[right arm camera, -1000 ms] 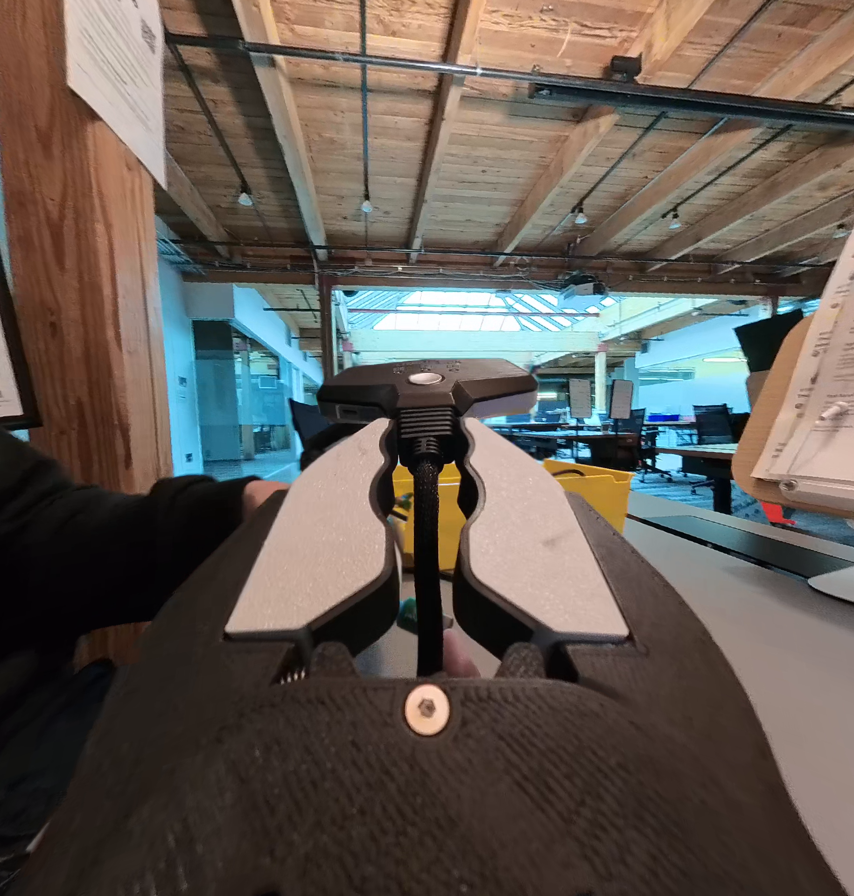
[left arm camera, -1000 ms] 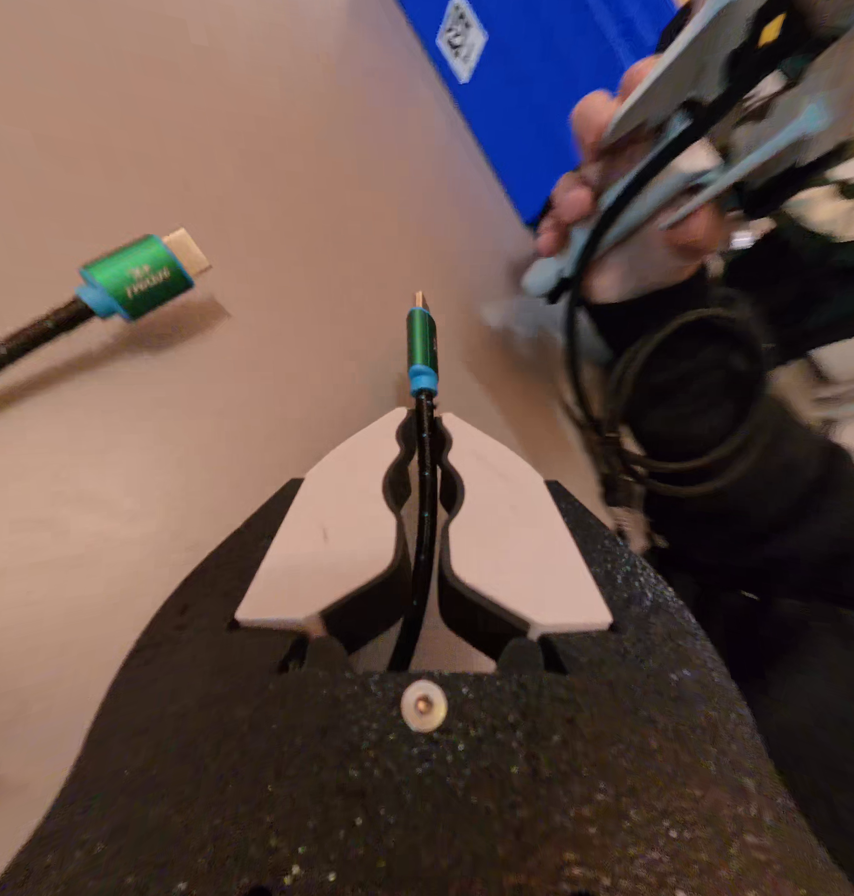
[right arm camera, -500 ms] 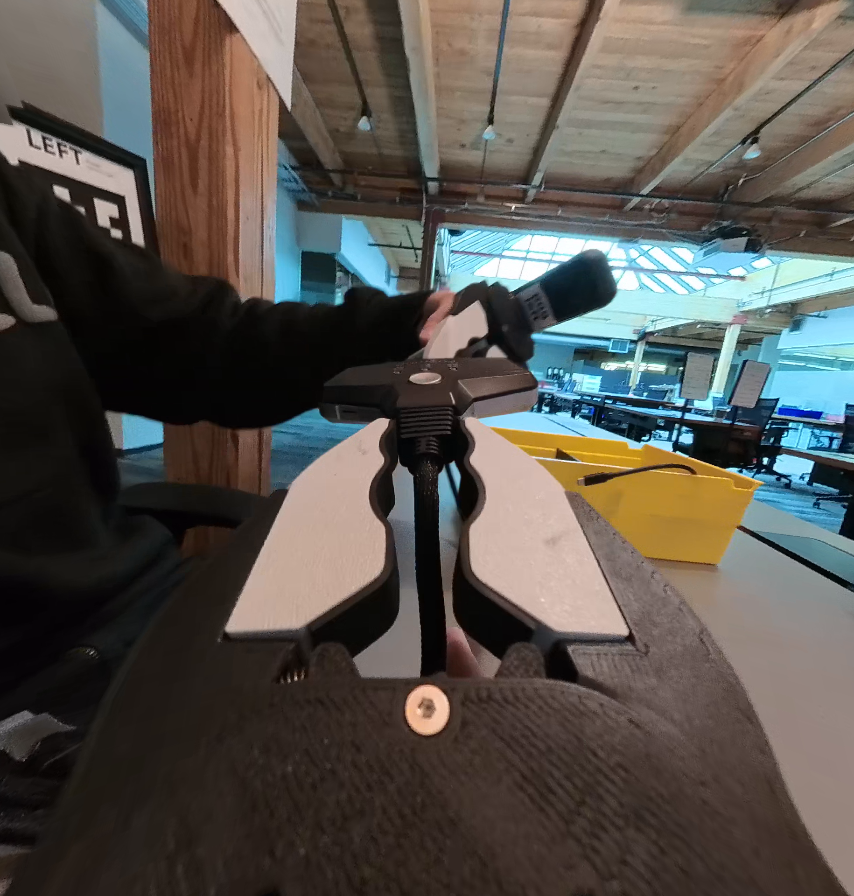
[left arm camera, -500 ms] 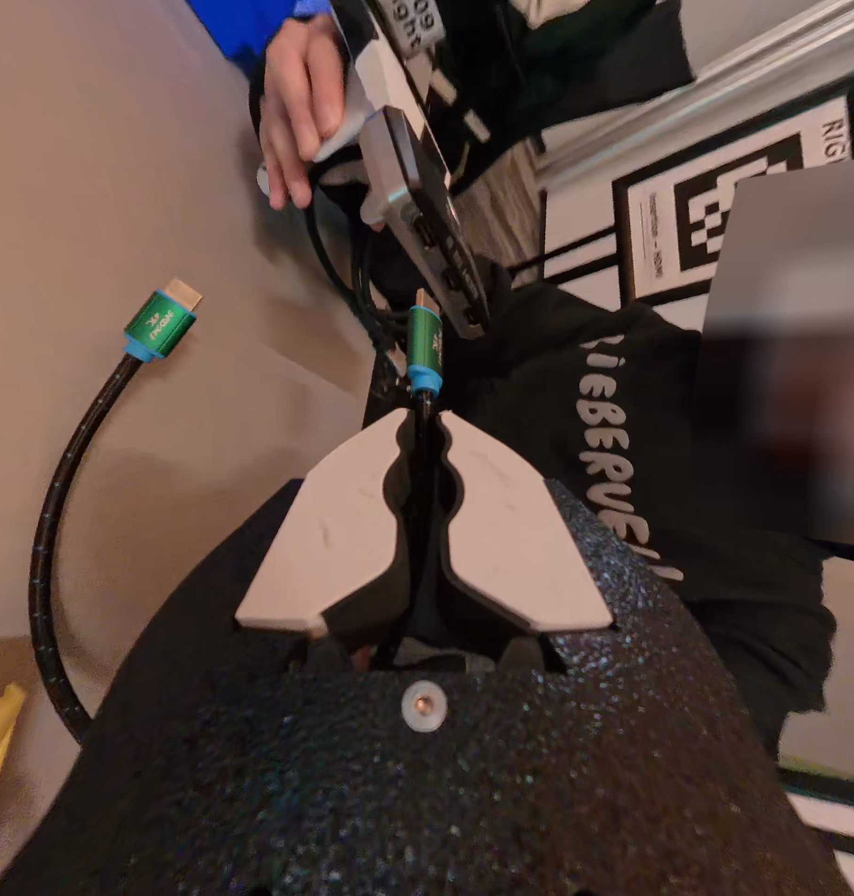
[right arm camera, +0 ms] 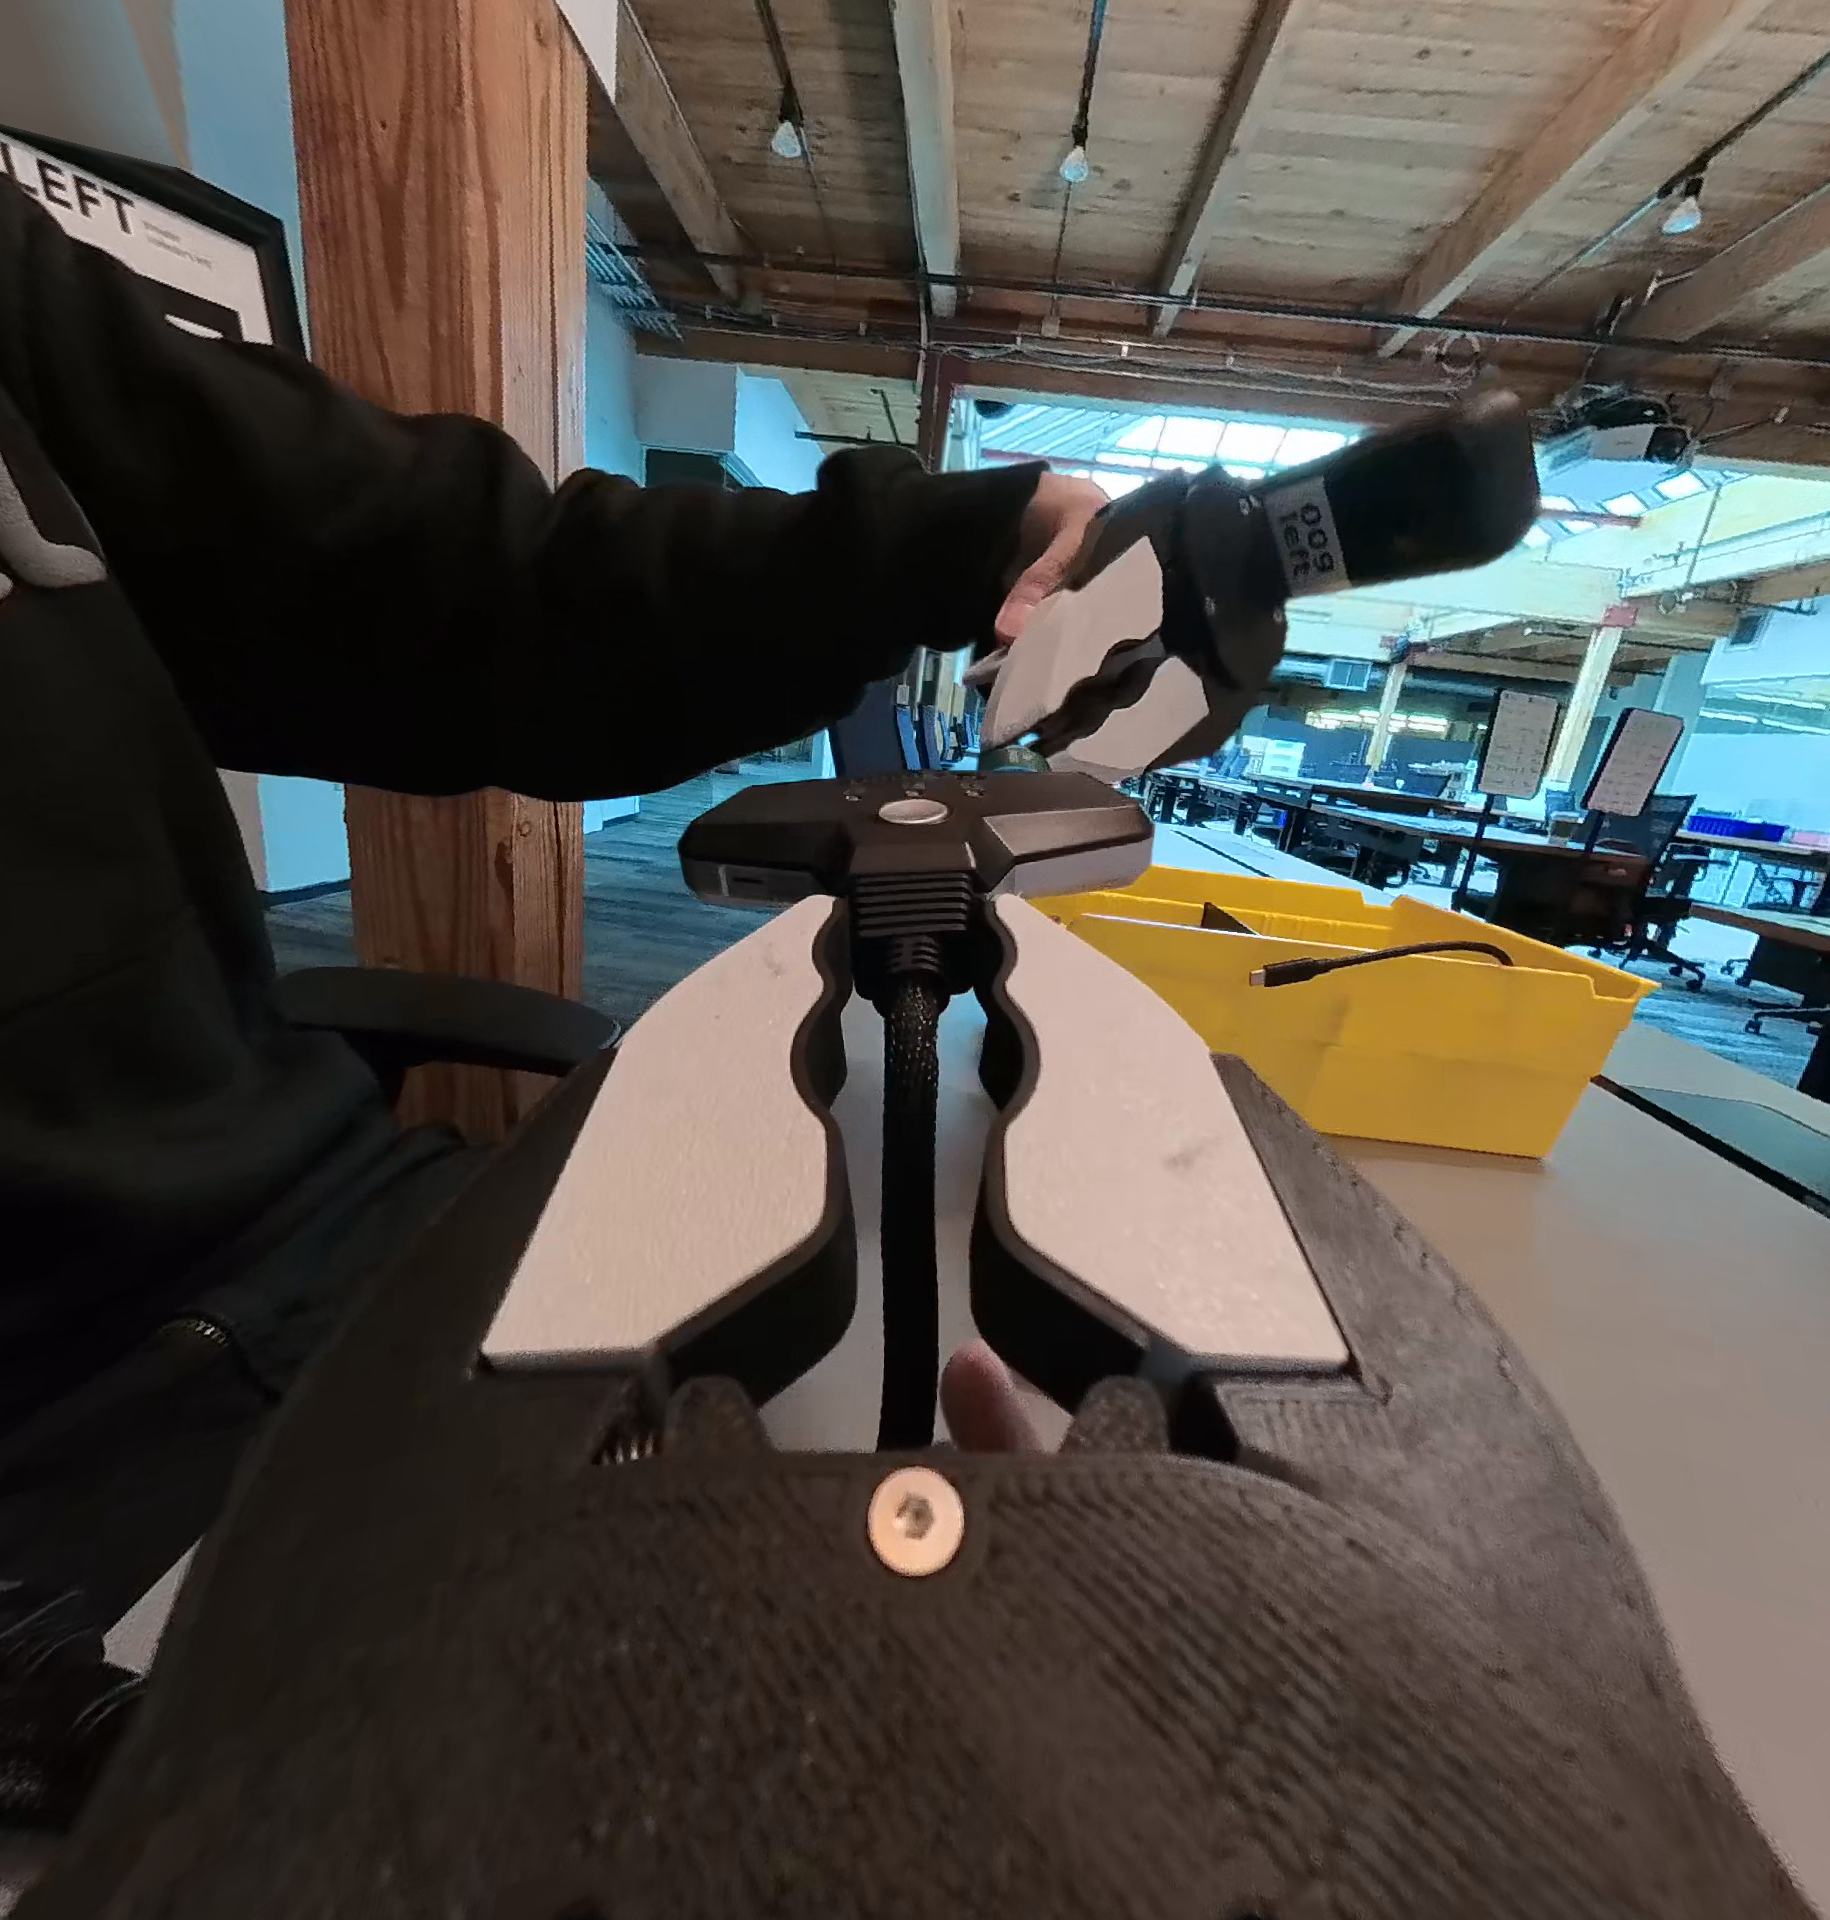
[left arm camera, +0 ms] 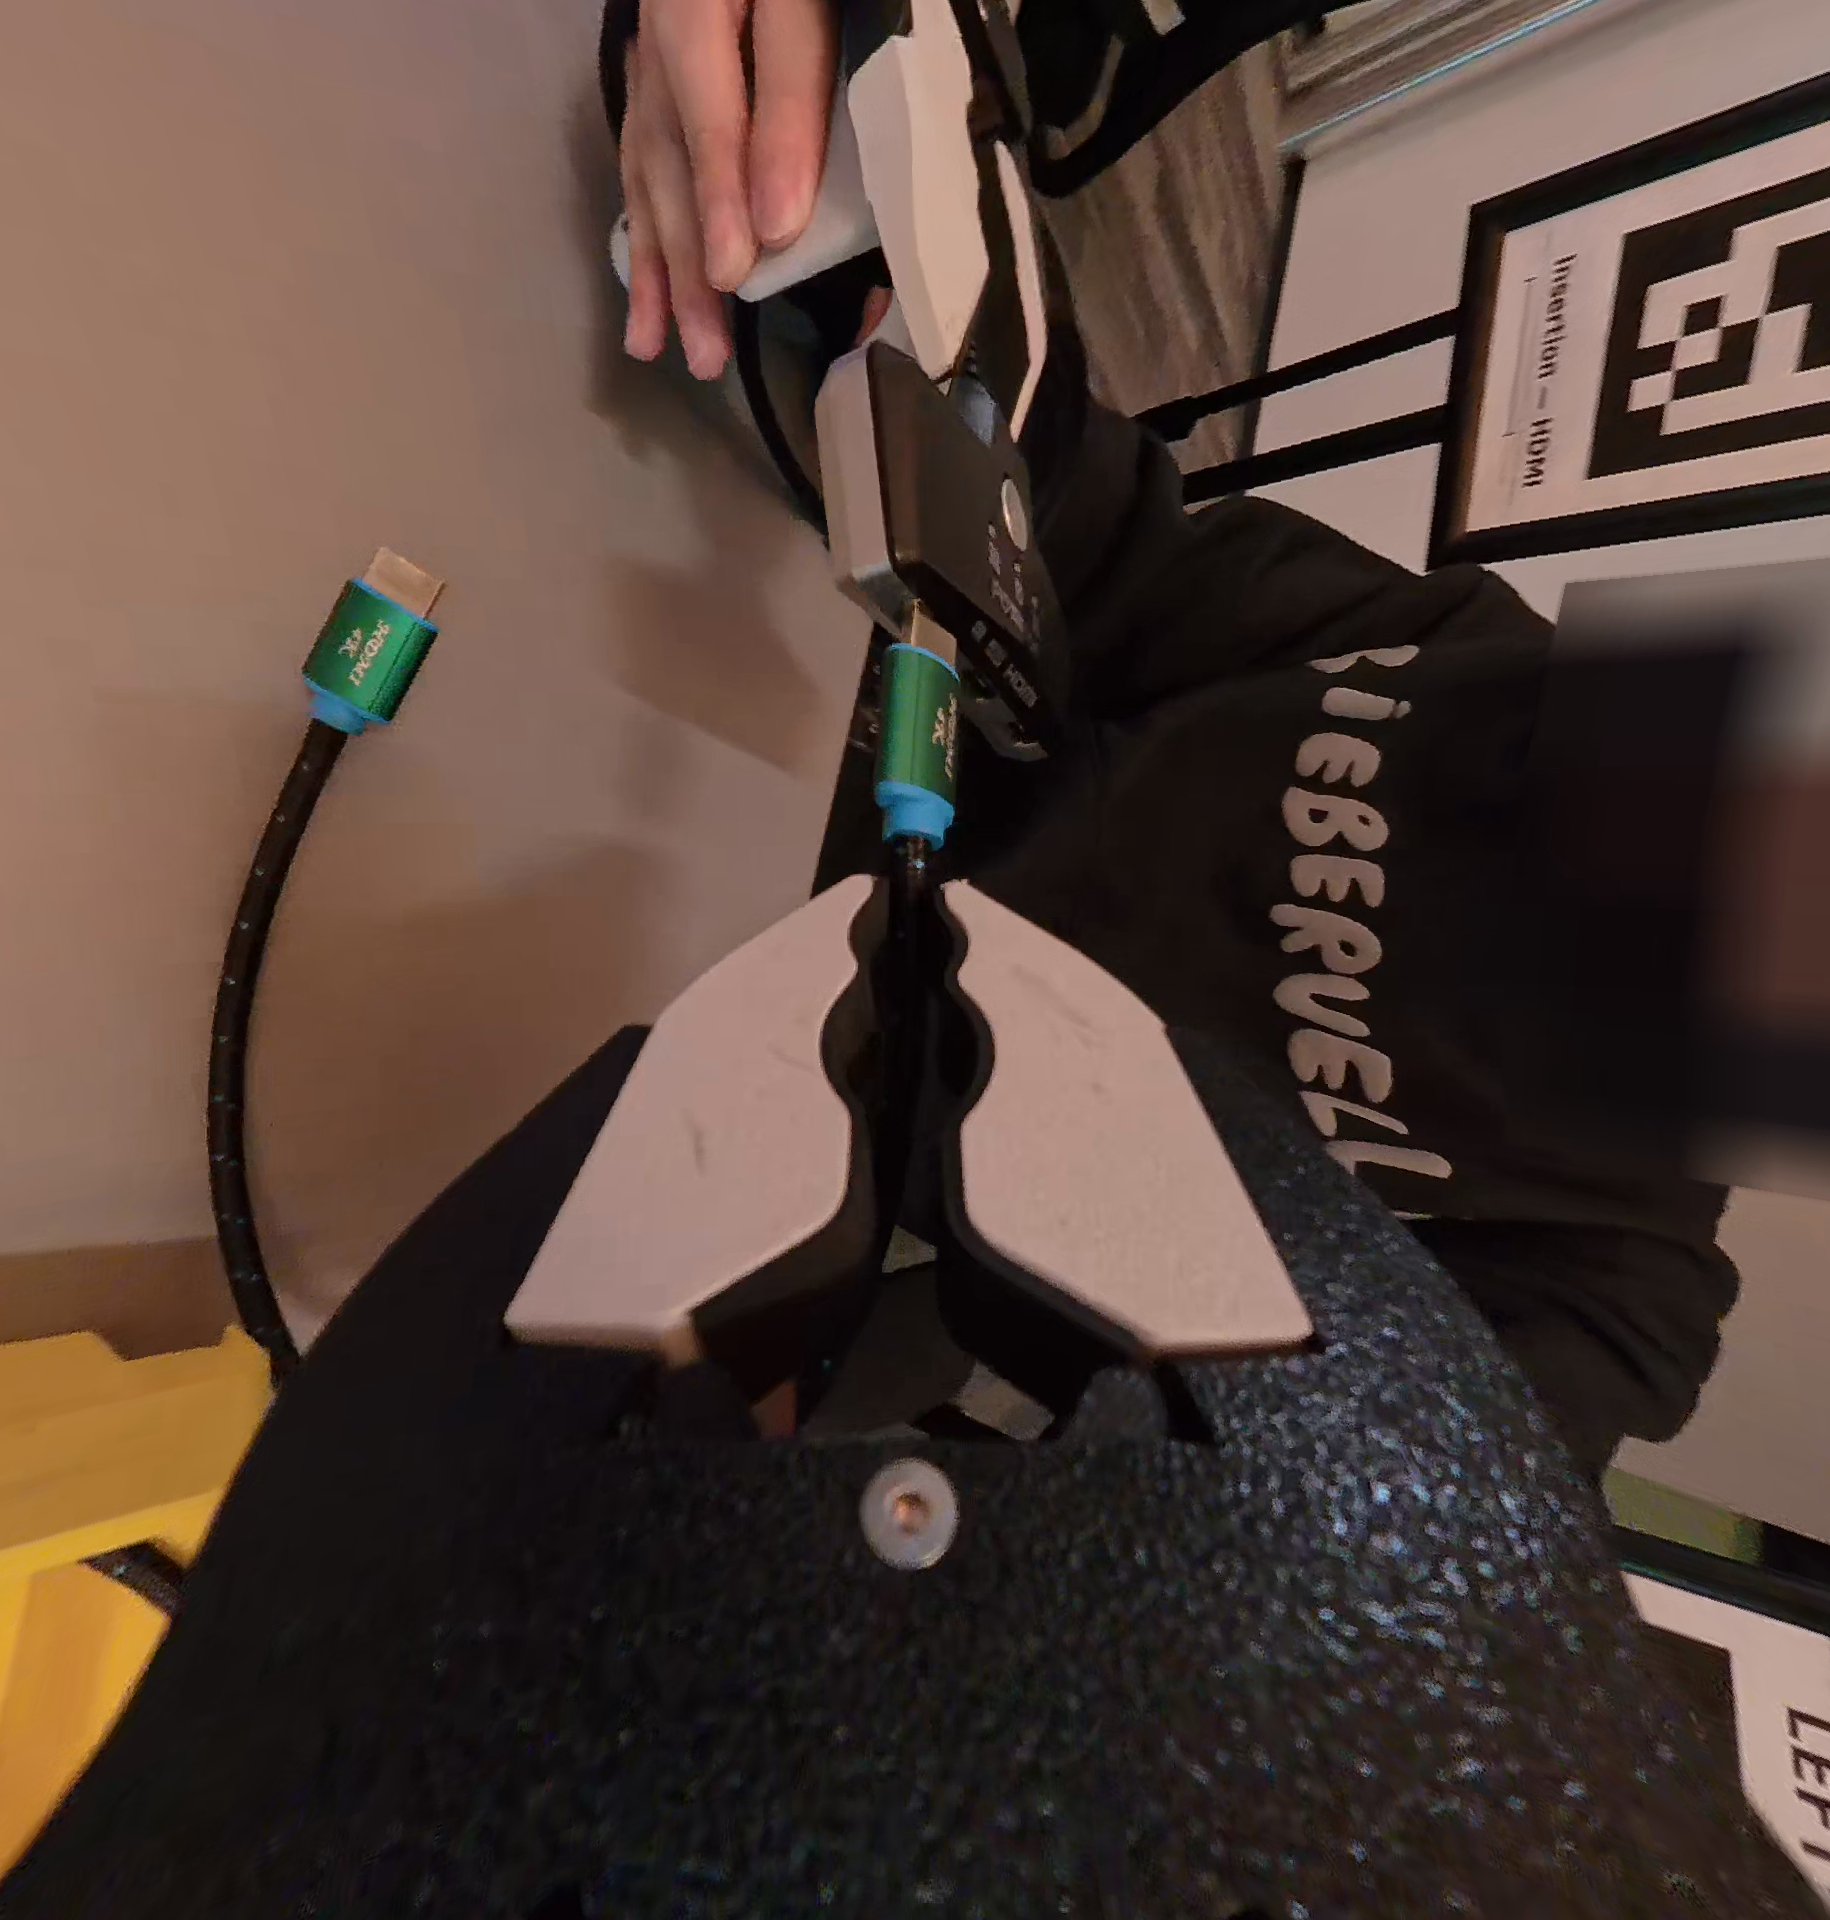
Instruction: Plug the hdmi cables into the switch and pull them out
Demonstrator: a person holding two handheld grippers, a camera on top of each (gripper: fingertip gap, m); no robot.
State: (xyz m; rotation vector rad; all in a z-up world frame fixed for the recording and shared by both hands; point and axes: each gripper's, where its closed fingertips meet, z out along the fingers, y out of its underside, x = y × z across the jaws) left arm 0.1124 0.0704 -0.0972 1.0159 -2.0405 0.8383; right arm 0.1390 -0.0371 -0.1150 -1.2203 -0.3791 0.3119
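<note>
The left tool (left arm camera: pixel 909 894) pinched the braided cable just behind a green HDMI plug (left arm camera: pixel 919 736), whose metal tip met a port of the black switch (left arm camera: pixel 932 520); the right tool (right arm camera: pixel 913 914) clamped the switch's own cable, holding it aloft; a second green plug (left arm camera: pixel 373 652) lay apart on the desk (left arm camera: pixel 163 312), near a yellow bin (right arm camera: pixel 1410 1029).

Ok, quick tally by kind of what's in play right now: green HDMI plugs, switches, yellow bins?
Green HDMI plugs: 2, one held plug at the switch, one loose plug over the table
HDMI switch: 1
Yellow bin: 1
Total: 4
</note>
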